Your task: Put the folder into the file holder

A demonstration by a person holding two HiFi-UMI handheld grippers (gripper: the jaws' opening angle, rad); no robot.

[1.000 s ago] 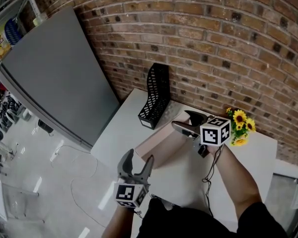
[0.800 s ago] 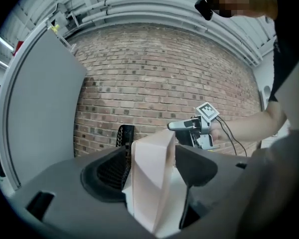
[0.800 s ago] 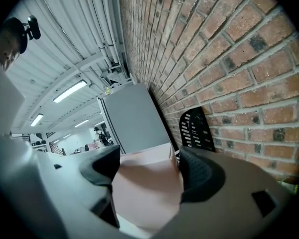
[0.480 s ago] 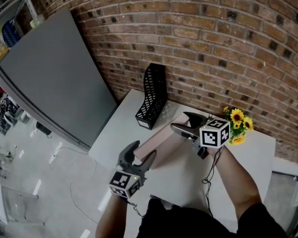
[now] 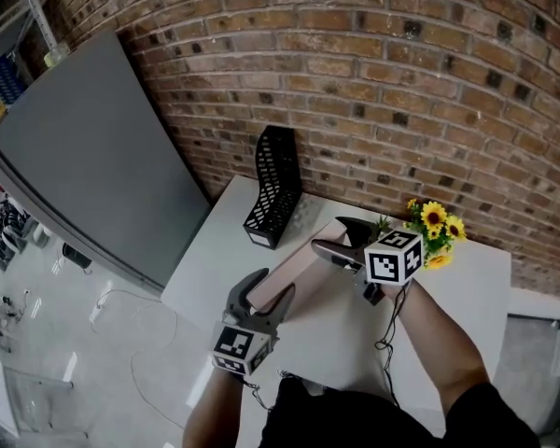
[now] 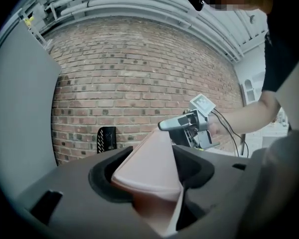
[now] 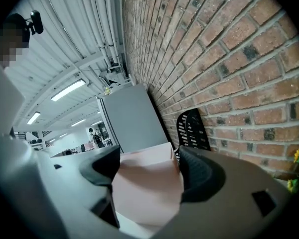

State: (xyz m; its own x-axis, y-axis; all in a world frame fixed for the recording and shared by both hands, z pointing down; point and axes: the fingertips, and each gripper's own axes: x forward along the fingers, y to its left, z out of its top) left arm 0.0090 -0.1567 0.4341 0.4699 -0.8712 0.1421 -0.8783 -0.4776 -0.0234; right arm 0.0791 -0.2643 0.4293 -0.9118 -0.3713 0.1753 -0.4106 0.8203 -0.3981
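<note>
Left gripper [image 5: 269,288]: fingers just been closing, now on near end of pink folder [image 5: 299,264], held above counter [image 5: 205,269].
File holder [image 5: 273,180]: empty, near wall.
Right gripper [image 5: 327,232]: fingers clamping far end.
Risk: uneven two-handed carry twists folder; corner catches holder rim.

In the left gripper view the folder's [image 6: 152,168] near end blurs and runs off the edge at 6 o'clock. The file holder's [image 6: 107,138] foot, at 8 o'clock, hides behind a jaw.

The folder [image 5: 299,264] is pale pink; the file holder [image 5: 273,187] is black with a mesh pattern. The table [image 5: 215,259] is white, the wall [image 5: 401,82] red-brown brick with pale joints, the sunflowers [image 5: 434,217] yellow, the panel [image 5: 84,157] grey.
</note>
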